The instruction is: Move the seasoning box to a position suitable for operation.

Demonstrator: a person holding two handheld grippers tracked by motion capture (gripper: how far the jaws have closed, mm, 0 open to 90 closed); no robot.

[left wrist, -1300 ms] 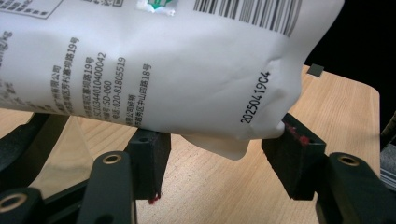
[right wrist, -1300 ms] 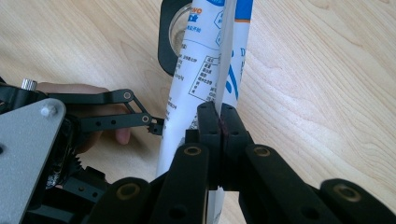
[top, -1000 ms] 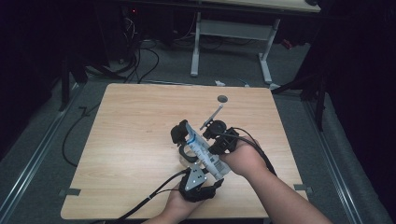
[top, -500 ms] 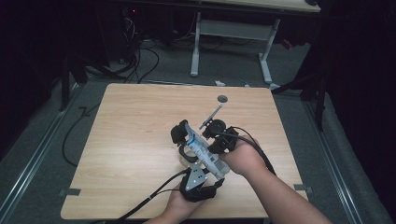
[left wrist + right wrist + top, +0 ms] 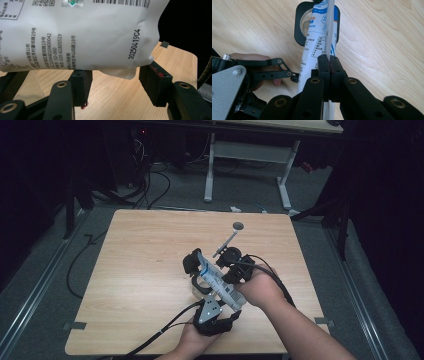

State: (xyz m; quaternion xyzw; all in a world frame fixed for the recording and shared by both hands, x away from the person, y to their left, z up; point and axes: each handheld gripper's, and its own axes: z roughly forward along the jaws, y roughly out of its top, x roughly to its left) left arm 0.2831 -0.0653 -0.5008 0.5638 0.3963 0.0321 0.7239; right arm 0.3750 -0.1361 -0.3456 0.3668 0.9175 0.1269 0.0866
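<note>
Wooden table (image 5: 140, 270), crumpled white printed pouch (image 5: 82, 35)

Both tongs (image 5: 212, 292) (image 5: 227, 270) meet at a white packet (image 5: 216, 280); wooden table (image 5: 140, 255) beneath.

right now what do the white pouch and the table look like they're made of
The white pouch looks like thin matte plastic film, maybe coated paper: it creases softly and carries printed text and a barcode. The table looks like pale wood or wood-look laminate, with visible grain.

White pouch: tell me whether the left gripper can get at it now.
Probably yes: the white pouch hangs at the left gripper's open jaw tips, nothing between them, while the right gripper pinches its edge.
</note>
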